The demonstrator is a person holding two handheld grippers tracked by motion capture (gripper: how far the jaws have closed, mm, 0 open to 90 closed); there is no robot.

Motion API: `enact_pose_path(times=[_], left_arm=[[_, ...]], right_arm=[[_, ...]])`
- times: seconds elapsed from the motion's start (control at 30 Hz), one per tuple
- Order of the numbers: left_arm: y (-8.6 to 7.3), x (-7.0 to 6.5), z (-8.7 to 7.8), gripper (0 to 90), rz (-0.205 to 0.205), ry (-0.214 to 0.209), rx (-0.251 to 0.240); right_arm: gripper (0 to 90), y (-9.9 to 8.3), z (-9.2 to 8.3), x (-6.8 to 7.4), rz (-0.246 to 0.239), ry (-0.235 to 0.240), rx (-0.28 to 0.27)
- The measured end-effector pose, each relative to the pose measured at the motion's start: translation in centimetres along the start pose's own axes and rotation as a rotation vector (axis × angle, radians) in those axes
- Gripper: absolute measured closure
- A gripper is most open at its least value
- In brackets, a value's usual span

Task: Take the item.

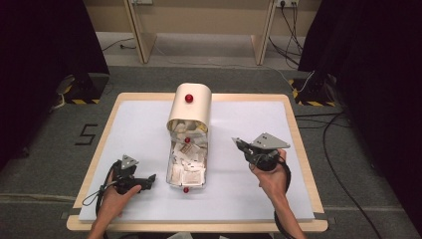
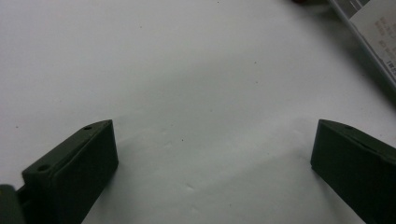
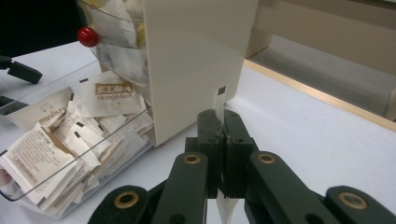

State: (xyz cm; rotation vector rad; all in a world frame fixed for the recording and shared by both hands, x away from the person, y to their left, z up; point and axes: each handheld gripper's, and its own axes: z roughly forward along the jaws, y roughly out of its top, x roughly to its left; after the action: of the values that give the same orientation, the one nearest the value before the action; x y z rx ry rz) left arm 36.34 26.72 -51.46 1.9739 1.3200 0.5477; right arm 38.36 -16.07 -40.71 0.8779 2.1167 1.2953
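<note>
Our right tongs are clamped flat on a thin white paper sachet; its top edge sticks up above the tips, its lower end hangs below the jaws. In the high view the right tongs sit just right of the cream dispenser, above the white surface. The clear tray in front of the dispenser is full of sachets. Left tongs stand wide apart with nothing between them, low over the surface, near the tray's front left corner.
</note>
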Motion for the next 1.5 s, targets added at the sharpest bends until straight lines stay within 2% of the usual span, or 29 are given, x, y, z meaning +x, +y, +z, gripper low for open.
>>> enact_pose_path(times=[0.7, 1.5], left_arm=[[0.0, 0.0, 0.0, 0.1, 0.001, 0.0, 0.002], [0.0, 0.0, 0.0, 0.1, 0.001, 0.0, 0.002]], right_arm=[[88.4, -1.2, -1.5, -2.7, 0.044, -0.069, 0.008], [88.4, -3.0, -1.8, -5.3, 0.093, -0.139, 0.044]])
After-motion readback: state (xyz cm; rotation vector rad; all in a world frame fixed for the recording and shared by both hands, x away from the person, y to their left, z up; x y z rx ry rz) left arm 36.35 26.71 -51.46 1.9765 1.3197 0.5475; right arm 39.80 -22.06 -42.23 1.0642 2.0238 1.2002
